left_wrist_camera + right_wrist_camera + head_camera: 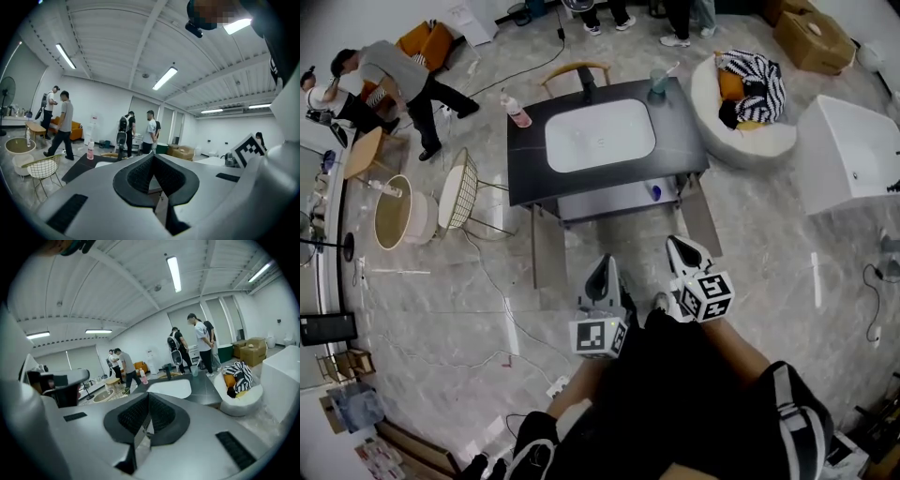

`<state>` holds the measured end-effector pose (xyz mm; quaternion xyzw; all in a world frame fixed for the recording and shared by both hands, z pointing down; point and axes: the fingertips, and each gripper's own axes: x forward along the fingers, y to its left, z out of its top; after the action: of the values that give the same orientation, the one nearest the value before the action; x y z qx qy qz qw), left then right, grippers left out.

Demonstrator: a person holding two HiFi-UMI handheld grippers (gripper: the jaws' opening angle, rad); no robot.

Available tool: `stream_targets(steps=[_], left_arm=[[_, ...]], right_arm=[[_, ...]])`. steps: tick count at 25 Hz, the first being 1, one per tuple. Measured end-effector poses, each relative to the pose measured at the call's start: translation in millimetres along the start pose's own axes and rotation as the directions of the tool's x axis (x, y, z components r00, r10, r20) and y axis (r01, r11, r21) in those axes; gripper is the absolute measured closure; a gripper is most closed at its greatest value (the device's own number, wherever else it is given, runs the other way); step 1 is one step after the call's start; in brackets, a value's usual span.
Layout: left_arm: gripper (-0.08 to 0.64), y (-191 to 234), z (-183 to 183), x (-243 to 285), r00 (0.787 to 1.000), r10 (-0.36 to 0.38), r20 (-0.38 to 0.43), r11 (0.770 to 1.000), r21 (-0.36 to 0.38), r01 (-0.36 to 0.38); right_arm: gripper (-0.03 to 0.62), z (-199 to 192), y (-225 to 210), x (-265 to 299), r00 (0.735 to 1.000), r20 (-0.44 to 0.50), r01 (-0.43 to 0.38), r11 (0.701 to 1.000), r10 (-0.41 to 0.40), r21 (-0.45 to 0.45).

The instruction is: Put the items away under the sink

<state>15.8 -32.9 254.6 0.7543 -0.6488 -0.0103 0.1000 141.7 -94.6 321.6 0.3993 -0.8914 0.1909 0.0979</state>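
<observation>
The person stands a little back from the sink unit, both tools held close to the body and aimed toward it. The left claw (604,267) is clenched: in the left gripper view its dark pads meet at the tips with nothing between them (153,157). The right claw (680,246) is clenched and empty too, its ribbed pads pressed together in the right gripper view (148,397). Neither touches anything; both hang above the bare marble floor, well short of the unit.

The items are up on the black tabletop (680,141), around the white basin (600,136). A pink bottle (517,112) stands upright at the back left corner, and a clear cup (659,81) with a toothbrush leaning in it stands at the back right corner. Both show over the claws as well, the bottle (90,151) from the left and the cup (193,371) from the right.

Below the basin the cabinet is open, its left door (547,258) and right door (700,217) swung out toward the person. A small blue and white thing (654,192) sits inside near the right; I cannot tell what it is.

A wire chair (457,192) stands left of the unit, and a white beanbag (750,141) with a striped cloth (755,80) on it lies to the right.
</observation>
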Motion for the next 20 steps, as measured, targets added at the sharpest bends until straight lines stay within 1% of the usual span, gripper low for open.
stream_targets(steps=[3,6,9,12,20], left_arm=[[0.545,-1.0,3.9,-6.7,1.000,-0.012,0.007,1.000,0.012,0.012],[0.545,-2.3,6.0,-7.8,1.000,-0.021,0.015,1.000,0.022,0.020],[0.545,-3.7,9.7,-4.3,0.999,-0.033,0.035,0.999,0.037,0.032],[0.546,-0.9,10.6,-0.2,0.998,-0.039,0.043,0.999,0.036,0.037],[0.545,10.5,10.0,3.9,0.999,-0.025,0.041,0.999,0.042,0.023]], right_arm=[[0.580,14.3,14.4,-20.1,0.999,0.039,-0.006,1.000,0.007,-0.016],[0.581,17.1,27.1,-28.5,0.999,0.041,-0.016,0.999,0.017,-0.028],[0.581,14.1,36.7,-25.9,0.999,0.041,-0.027,0.999,0.029,-0.043],[0.581,13.0,45.6,-19.7,0.998,0.036,-0.047,0.997,0.049,-0.065],[0.581,12.8,50.4,-9.4,0.998,0.038,-0.042,0.998,0.044,-0.054]])
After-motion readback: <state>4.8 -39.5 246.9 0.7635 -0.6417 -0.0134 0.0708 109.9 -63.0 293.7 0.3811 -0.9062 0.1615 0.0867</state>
